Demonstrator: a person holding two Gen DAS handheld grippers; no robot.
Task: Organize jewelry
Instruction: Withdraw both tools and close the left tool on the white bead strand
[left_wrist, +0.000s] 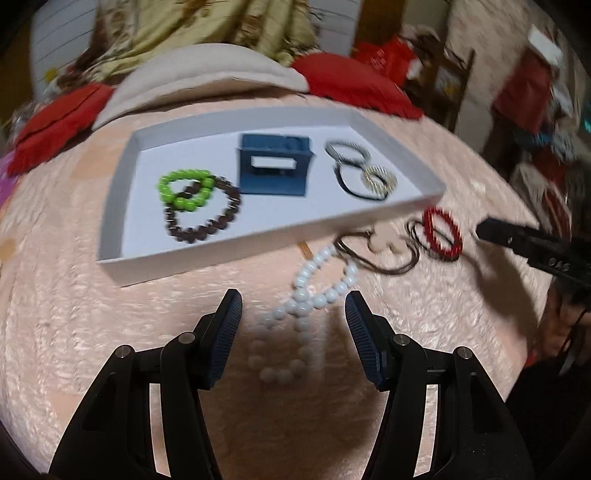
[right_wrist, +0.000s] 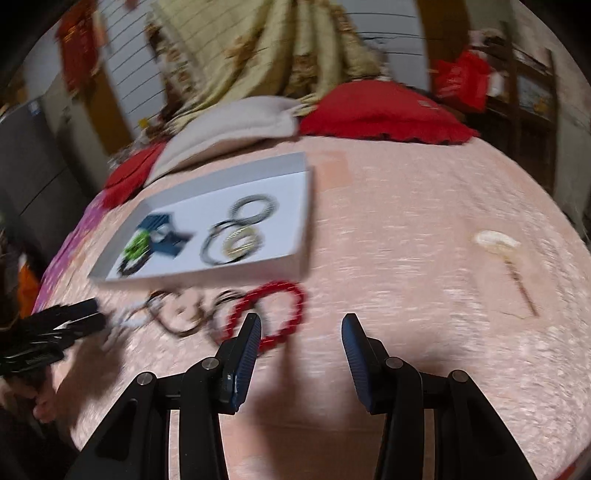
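the white beads (left_wrist: 314, 295) lay on the pink bed (left_wrist: 110, 314) just ahead of the left tongs (left_wrist: 293, 306), between their spread tips, the strand running away toward the tray (left_wrist: 258, 236). the left hand was clearly the nearer. the right tongs (right_wrist: 301, 328), also spread and empty, sat by the red bracelet (right_wrist: 273, 314), which looked, through blur, just left of their centre line.

A pink-covered bed (left_wrist: 110, 314) is carrying a white tray (left_wrist: 122, 177), with a white bead necklace (left_wrist: 314, 291) and red bracelet (left_wrist: 441, 232) lying at the tray's four o'clock.
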